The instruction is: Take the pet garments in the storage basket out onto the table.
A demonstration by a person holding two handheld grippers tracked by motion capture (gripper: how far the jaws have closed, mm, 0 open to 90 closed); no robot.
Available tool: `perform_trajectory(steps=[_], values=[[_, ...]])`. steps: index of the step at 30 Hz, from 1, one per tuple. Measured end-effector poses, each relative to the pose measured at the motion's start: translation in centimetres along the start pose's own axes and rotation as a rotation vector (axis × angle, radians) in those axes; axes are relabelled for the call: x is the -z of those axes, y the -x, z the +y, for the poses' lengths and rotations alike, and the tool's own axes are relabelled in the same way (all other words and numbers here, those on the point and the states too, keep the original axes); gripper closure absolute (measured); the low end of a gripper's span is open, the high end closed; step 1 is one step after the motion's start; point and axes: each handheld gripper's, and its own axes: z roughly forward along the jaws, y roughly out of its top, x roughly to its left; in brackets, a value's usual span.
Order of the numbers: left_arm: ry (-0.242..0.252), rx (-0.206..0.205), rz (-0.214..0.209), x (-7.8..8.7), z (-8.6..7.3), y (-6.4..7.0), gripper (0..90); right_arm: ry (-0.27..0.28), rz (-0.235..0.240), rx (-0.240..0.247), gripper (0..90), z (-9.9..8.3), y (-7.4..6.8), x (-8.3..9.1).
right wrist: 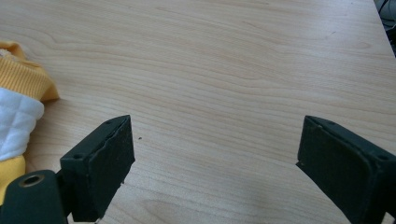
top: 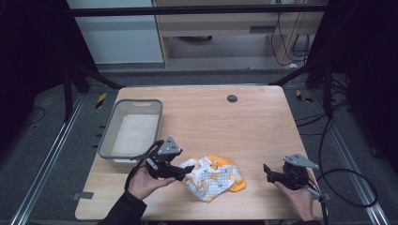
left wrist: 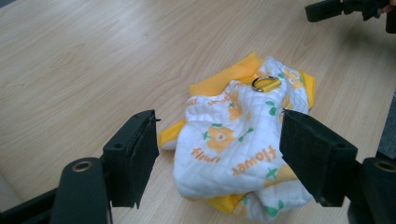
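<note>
A crumpled white cloth with orange flower prints and yellow trim lies near the table's front edge. In the left gripper view the cloth carries a metal ring on a yellow loop. My left gripper is open, its jaws spread either side of the cloth's near end. My right gripper is open over bare wood to the right of the cloth, and the cloth's yellow edge shows at the left of its view.
A grey plastic bin stands at the table's left side, just behind my left hand. A small dark round disc sits in the tabletop near the far edge. Cables trail off the right side.
</note>
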Motion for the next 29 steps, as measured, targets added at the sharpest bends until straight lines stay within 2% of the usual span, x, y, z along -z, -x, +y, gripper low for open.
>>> perform_trajectory(steps=[10,15,17,18,19,23,27,29], values=[[0.075,0.109,0.058,1.3,-3.3,-1.4,27.4,-0.005,0.004,0.002,10.7,-0.1,-0.1,0.0],[0.106,0.144,0.106,1.8,-5.0,-1.7,27.7,-0.006,0.006,0.009,10.5,-0.1,-0.1,0.0],[0.116,0.151,0.110,2.1,-5.3,-1.7,27.8,-0.006,0.007,0.009,10.5,-0.1,-0.1,0.0],[0.145,0.172,0.122,2.5,-6.1,-1.7,27.8,-0.008,0.009,0.006,10.5,-0.1,-0.2,0.0],[0.151,0.178,0.125,2.6,-6.4,-1.7,27.8,-0.010,0.011,0.001,10.4,-0.1,-0.2,0.0],[0.157,0.197,0.138,3.0,-7.5,-1.9,28.1,-0.012,0.017,-0.001,10.2,-0.1,-0.3,0.0],[0.152,0.210,0.163,3.5,-8.8,-1.9,28.1,-0.013,0.015,0.019,10.0,-0.2,-0.4,0.0],[0.156,0.235,0.179,3.8,-9.7,-2.1,28.1,-0.016,0.015,0.018,9.8,-0.3,-0.5,0.0]])
